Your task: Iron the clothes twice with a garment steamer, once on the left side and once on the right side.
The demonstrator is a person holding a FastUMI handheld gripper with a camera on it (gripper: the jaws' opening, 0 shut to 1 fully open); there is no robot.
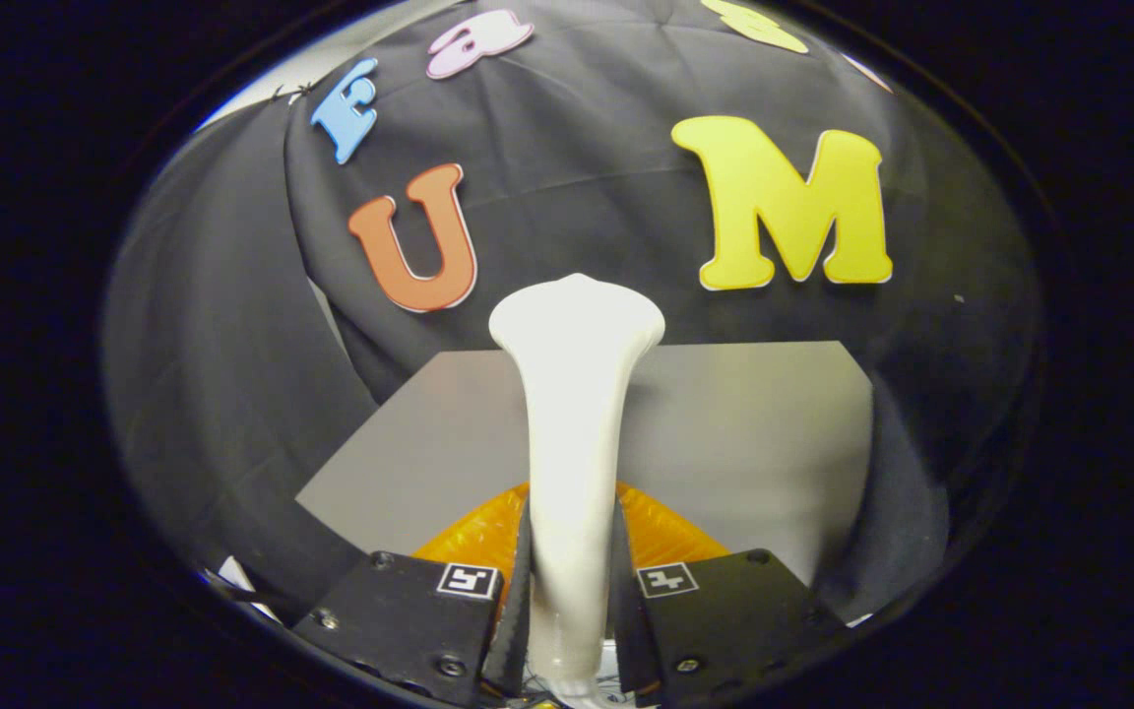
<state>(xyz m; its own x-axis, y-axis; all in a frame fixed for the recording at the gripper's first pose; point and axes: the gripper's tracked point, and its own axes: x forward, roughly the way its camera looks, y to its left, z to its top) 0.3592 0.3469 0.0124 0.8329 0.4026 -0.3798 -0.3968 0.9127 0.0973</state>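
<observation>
My tongs (570,601) ended in two broad, flat-faced blocks, angular in outline, one on each side. Each block carried a small square tag with a blocky printed marker near its inner top corner. Round screw heads sat at the corners of both blocks. The inner edges of the fingers (513,591) tapered into thin, wedge-like plates facing each other.

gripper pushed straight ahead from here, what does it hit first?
Likely the booth's black cloth wall, led by the steamer head. The gripper is shut on the steamer, above the grey table; depth is unclear.
</observation>
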